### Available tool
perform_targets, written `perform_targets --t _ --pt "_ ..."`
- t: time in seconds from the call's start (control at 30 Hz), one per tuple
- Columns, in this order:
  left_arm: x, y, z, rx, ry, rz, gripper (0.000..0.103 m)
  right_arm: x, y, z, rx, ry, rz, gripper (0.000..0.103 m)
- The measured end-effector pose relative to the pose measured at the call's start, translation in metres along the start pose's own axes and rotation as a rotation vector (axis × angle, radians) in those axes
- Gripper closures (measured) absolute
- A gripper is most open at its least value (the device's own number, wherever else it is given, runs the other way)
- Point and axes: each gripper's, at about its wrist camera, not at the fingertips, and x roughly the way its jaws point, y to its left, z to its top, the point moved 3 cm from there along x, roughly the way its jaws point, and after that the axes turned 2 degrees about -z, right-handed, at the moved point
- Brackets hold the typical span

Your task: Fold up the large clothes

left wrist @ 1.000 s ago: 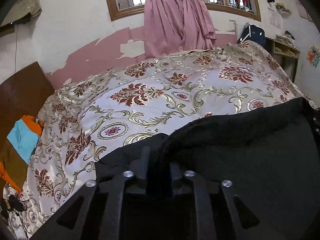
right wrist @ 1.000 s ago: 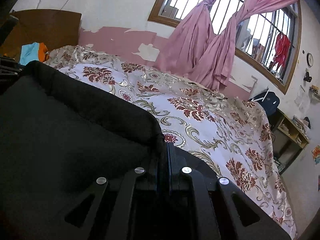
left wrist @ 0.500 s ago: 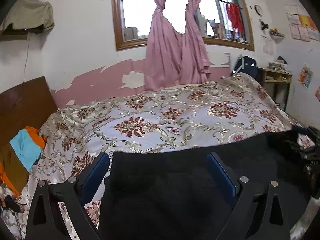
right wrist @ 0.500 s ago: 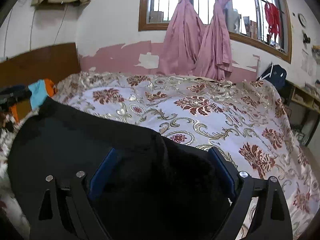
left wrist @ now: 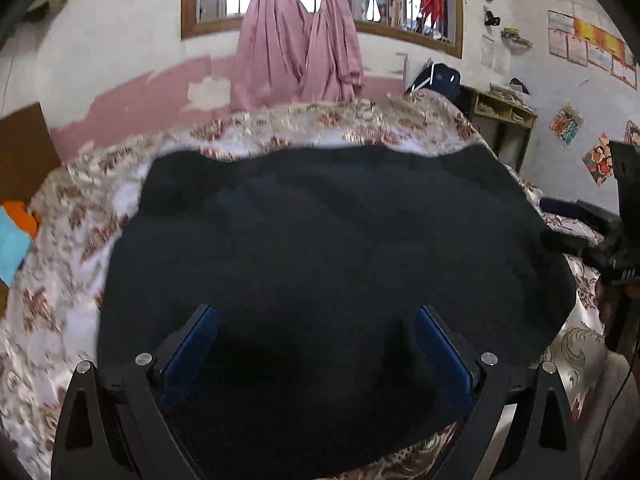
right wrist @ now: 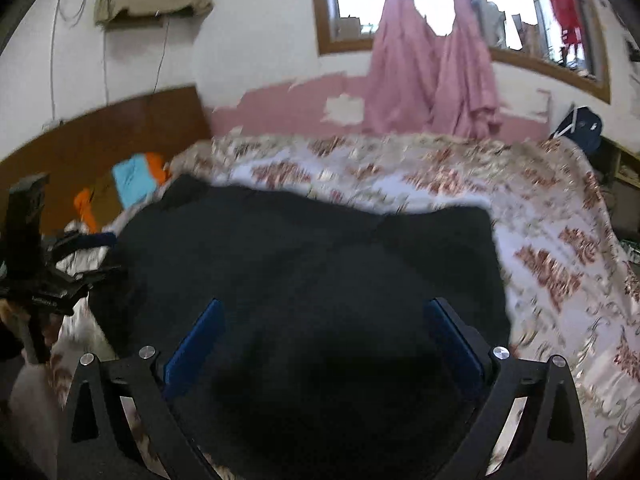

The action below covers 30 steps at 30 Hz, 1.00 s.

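Spreading ahead of both tools, the black garment [left wrist: 328,248] lies flat on the bed [left wrist: 60,280], a soft, matte, fleece-like cloth with a wavy far edge and rounded near corners. The left hand-held gripper [left wrist: 316,344] stands wide open, its blue pads [left wrist: 192,344] apart above the near hem, pressing on nothing. The right hand-held gripper [right wrist: 324,340] is opening, almost fully spread; the dark cloth lies under the gap, untouched by its blue pads [right wrist: 198,344]. Beyond the garment's far edge shows the glossy bedspread [right wrist: 560,264], satin with red and gold floral scrolls. Farther ahead, pink curtains [left wrist: 300,48] hang knotted at a wood-framed window [left wrist: 192,0].
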Motion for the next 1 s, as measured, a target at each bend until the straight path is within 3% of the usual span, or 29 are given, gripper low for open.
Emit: perform_targets --t 0.13,0.27,0.6,0.87,1.0 --pt "0.012 0.006 -0.005 -0.054 0.008 -0.024 0.005 0.030 0.007 -0.023 -0.031 0.101 -0.008 0.004" --pt "0.019 0.007 -0.004 -0.051 0.001 -0.021 0.003 0.044 0.004 -0.025 -0.018 0.104 -0.010 0.003" --pt "0.047 0.018 0.013 -0.061 -0.025 0.102 0.000 0.096 -0.007 0.014 -0.023 0.087 -0.042 0.001" --pt "0.070 0.038 0.046 -0.092 -0.030 0.183 0.000 0.145 -0.008 0.049 -0.073 0.139 -0.076 0.001" --pt "0.081 0.048 0.061 -0.088 -0.019 0.224 0.000 0.159 -0.016 0.060 -0.029 0.165 -0.087 0.001"
